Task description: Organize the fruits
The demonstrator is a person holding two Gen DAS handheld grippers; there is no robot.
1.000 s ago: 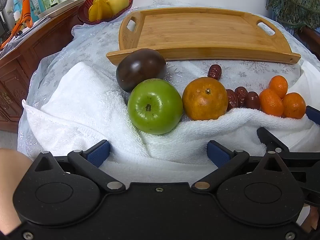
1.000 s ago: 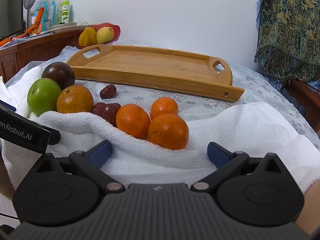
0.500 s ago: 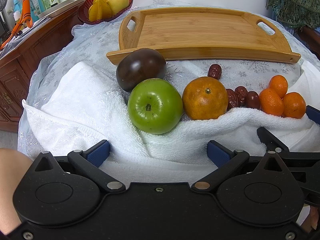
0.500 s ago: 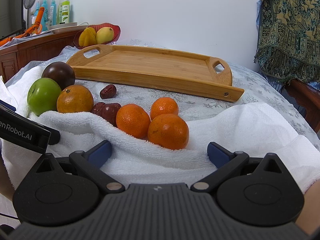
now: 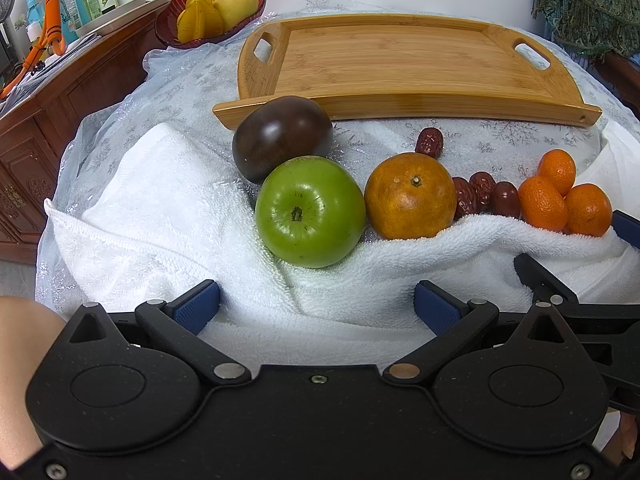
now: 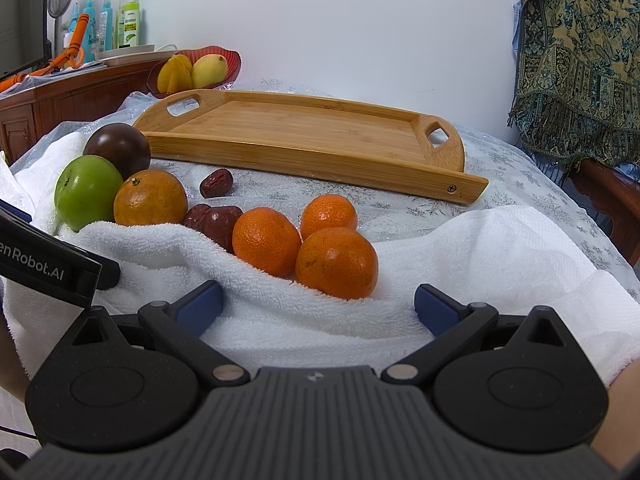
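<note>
Left wrist view first — how does the tool stand?

— The left tool [image 5: 316, 300] is spread wide over the white towel [image 5: 160, 216] at the bottom of the frame, gripping nothing. Just above centre lies a green apple [image 5: 310, 211], a dark purple fruit [image 5: 282, 138] touching it behind, a large orange [image 5: 410, 196] beside it to the right.

— And further right?

— Three red dates [image 5: 486, 199] together, one lone date [image 5: 430, 142] above them, then three small tangerines [image 5: 564, 200] at the right edge. The bamboo tray [image 5: 400, 100] fills the upper middle, bare inside.

— Right wrist view?

— The right tool [image 6: 318, 302] is also spread wide and holds nothing, low over the towel [image 6: 480, 248]. The tangerines [image 6: 304, 240] sit centre frame, just above its fingers; dates [image 6: 212, 220], orange [image 6: 150, 198], apple [image 6: 88, 192] and purple fruit [image 6: 118, 148] run to the left. The tray [image 6: 312, 156] lies behind them. The left tool's body [image 6: 44, 264] enters at the left edge.
</note>
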